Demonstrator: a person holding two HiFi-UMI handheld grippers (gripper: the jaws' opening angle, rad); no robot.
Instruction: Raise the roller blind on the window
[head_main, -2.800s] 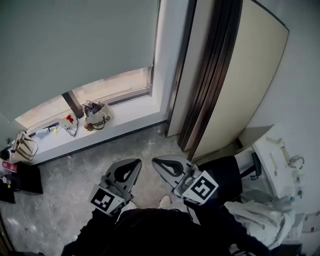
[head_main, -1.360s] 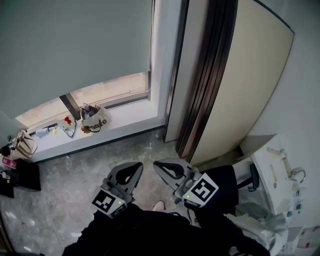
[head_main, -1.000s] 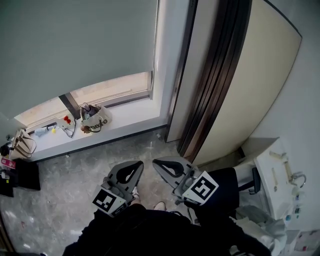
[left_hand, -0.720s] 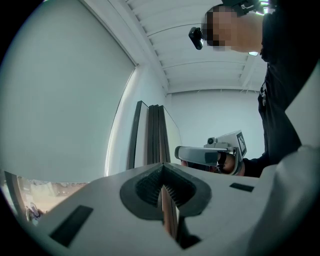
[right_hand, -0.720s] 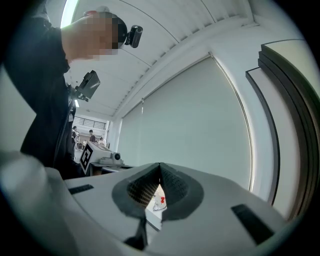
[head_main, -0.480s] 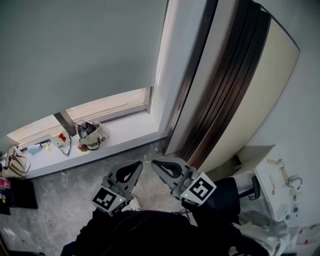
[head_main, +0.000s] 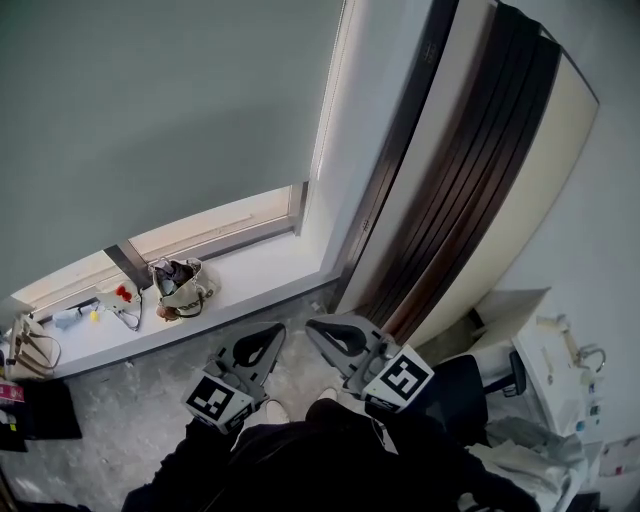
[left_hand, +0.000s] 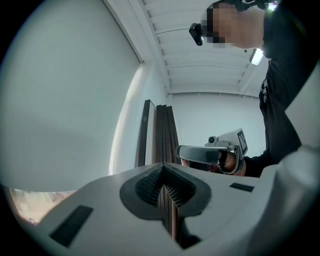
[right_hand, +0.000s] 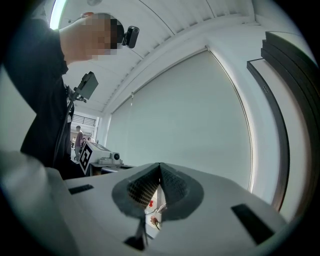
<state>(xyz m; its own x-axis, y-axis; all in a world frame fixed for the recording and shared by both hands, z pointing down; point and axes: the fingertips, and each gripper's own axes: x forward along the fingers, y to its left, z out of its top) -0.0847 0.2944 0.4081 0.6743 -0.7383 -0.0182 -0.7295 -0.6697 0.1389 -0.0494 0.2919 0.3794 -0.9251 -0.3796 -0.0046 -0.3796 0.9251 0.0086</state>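
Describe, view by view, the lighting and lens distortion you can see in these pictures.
Head view: daylight shows only in the window strip under the roller blind; the sill curves from wide-angle distortion. Left gripper view: round black vignette, ceiling light glares. Right gripper view: same vignette, the blind's edge bows.

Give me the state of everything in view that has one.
Blind: mostly down, a strip of window uncovered at the bottom.
Left gripper: shut, empty.
Right gripper: shut, empty.
Bag: upright on the sill.
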